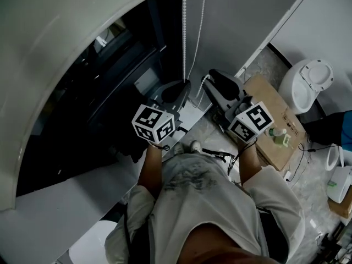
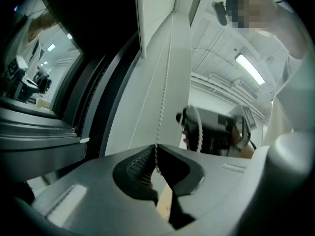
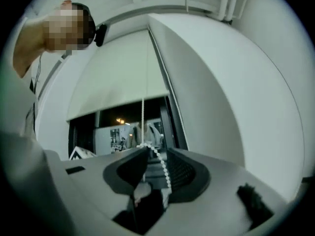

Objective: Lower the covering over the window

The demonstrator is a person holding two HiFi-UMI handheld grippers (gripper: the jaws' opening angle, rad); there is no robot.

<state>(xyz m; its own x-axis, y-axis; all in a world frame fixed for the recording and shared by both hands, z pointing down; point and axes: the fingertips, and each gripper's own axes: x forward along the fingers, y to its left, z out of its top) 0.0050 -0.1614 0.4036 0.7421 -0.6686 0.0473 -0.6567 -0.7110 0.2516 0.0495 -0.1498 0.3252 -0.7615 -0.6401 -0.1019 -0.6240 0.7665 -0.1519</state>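
Observation:
A white roller blind [image 3: 118, 77] hangs partway down over the dark window [image 1: 104, 98]; it also shows as the white band [image 1: 49, 48] at the head view's left. Its white bead chain [image 1: 183, 37] drops in two strands beside the window frame. My left gripper [image 1: 179, 89] points level and is shut on one strand [image 2: 162, 102], which runs up from the closed fingertips [image 2: 156, 154]. My right gripper [image 1: 217, 81] sits just to its right at about the same height. In the right gripper view its jaws [image 3: 156, 154] stand apart, with the chain [image 3: 163, 168] draped loosely between them.
A grey wall panel [image 1: 242, 15] stands right of the chain. On the floor below right are a cardboard box [image 1: 272, 114], a green bottle [image 1: 280, 138] and a white toilet [image 1: 308, 84]. The person's body fills the lower head view.

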